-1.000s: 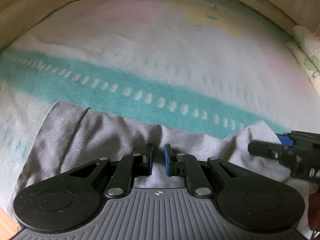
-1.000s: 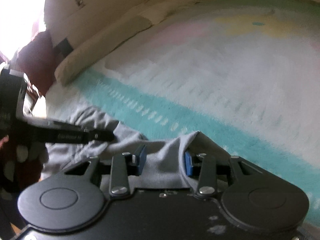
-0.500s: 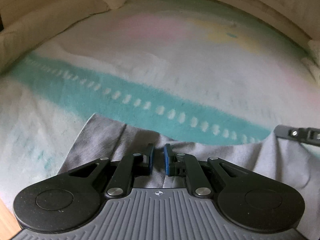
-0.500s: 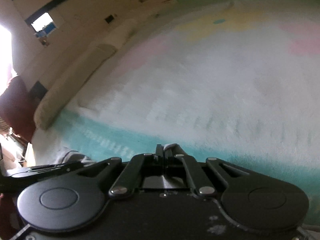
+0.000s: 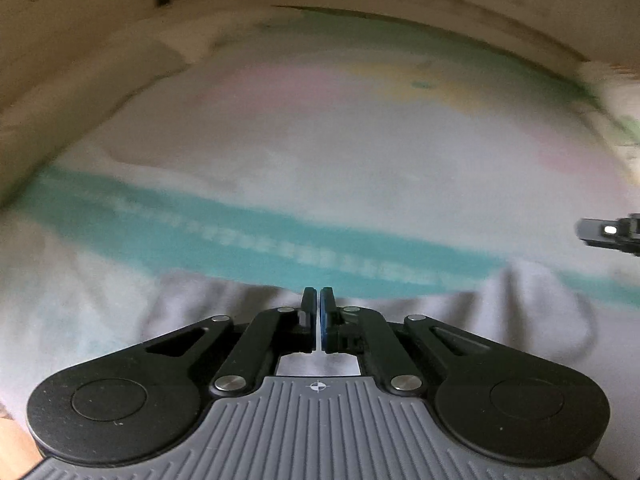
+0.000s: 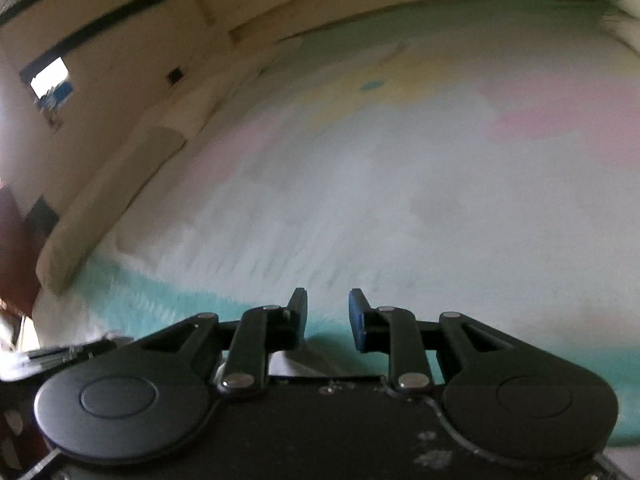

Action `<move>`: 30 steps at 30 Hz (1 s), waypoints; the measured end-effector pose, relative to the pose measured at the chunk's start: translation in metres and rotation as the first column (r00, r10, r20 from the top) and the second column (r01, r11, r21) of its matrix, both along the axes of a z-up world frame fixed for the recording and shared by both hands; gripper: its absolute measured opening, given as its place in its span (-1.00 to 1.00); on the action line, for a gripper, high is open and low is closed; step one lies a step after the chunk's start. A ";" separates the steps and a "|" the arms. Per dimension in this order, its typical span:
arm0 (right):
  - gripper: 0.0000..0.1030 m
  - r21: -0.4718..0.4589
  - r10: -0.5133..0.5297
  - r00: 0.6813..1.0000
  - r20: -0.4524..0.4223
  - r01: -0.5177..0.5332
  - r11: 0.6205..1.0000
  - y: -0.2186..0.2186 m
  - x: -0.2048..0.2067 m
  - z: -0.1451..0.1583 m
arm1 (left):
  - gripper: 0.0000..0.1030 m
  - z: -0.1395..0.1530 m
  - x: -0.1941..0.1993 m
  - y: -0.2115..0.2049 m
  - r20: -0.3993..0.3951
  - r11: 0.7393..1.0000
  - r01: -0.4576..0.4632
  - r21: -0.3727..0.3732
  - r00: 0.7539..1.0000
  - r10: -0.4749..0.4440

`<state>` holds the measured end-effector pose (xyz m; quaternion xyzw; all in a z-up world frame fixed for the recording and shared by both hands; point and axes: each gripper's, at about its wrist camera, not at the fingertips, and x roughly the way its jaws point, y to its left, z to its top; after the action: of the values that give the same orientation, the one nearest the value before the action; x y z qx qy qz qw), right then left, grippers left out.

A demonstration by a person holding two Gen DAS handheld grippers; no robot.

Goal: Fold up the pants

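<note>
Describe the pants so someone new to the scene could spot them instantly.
Start with the pastel blanket covering the bed and find its teal stripe. The pants lie just below it, by the left gripper: plain grey, wrinkled, the only unpatterned cloth.

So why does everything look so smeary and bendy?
Left wrist view: the blanket and grey pants are smeared by motion blur, while the left gripper stays sharp; the fisheye lens curves the bed's far edge. Right wrist view: same streaky blur, with a bright blown-out window at upper left.
</note>
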<state>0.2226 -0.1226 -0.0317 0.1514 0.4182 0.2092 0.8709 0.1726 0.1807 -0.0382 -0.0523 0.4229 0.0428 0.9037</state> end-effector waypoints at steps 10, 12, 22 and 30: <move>-0.50 -0.082 0.002 0.996 -0.090 -0.009 0.997 -0.046 -0.078 0.010 | -0.93 -0.040 -0.005 -0.018 -0.182 0.994 0.100 -0.049 0.978 -0.107; -0.50 -0.097 0.001 0.994 -0.113 -0.013 0.995 -0.053 -0.099 0.005 | -0.93 -0.037 -0.003 -0.015 -0.196 0.995 0.065 -0.071 0.977 -0.078; -0.41 -0.188 0.082 0.986 -0.146 -0.110 0.976 -0.062 -0.197 -0.003 | -0.91 -0.031 -0.019 -0.030 -0.206 0.994 0.090 -0.056 0.974 -0.099; -0.36 -0.004 0.019 0.962 -0.273 -0.021 1.000 -0.082 -0.222 -0.024 | -0.91 -0.033 -0.025 -0.032 -0.192 0.995 0.088 -0.043 0.977 -0.095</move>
<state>0.0006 -0.2048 -0.0557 0.1713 0.5364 0.1937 0.8034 0.1471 0.1491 -0.0711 -0.0440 0.5115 -0.0014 0.8582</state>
